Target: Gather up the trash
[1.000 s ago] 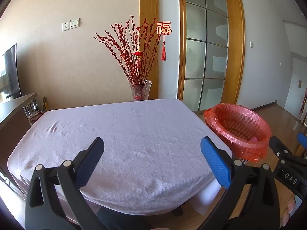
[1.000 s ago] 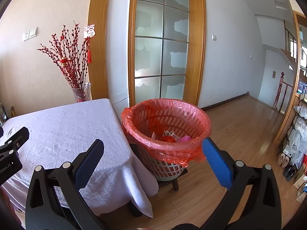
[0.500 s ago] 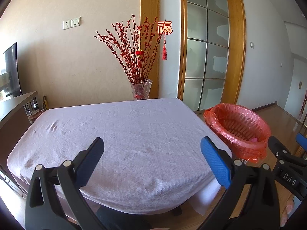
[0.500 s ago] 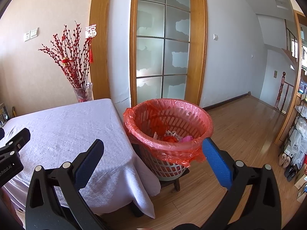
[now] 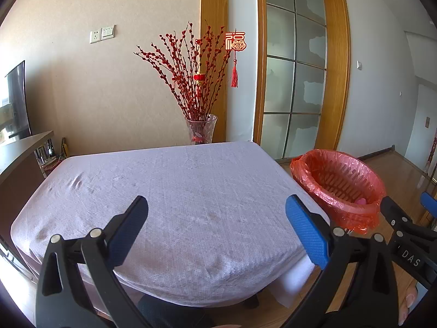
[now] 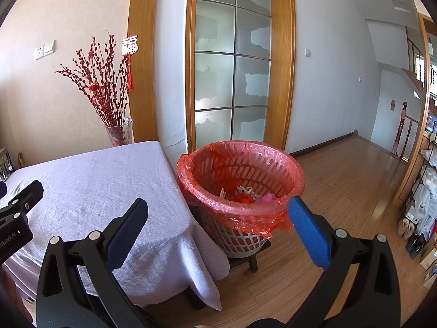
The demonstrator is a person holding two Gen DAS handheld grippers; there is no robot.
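Left wrist view: the left gripper (image 5: 215, 216) hangs above the near edge of the table (image 5: 177, 191), jaws spread wide with nothing between the blue pads. The table carries a pale lilac cloth. A glass vase (image 5: 201, 129) of red berry branches stands at its far edge against the wall. The waste basket (image 5: 338, 183), lined with a red plastic bag, sits just beside the table's right-hand corner. Right wrist view: the right gripper (image 6: 217, 216) is likewise released, jaws wide apart and empty, positioned in front of the basket (image 6: 240, 188) and the table corner (image 6: 90, 188). The basket rests on a low dark stool (image 6: 252, 261) on the wooden floor (image 6: 341, 191). Trash (image 6: 247, 194) lies at the bottom of the liner: a pale crumpled piece, a red item and a pink one, though their exact nature is hard to make out. Part of the left gripper (image 6: 16, 213) enters at the left edge.
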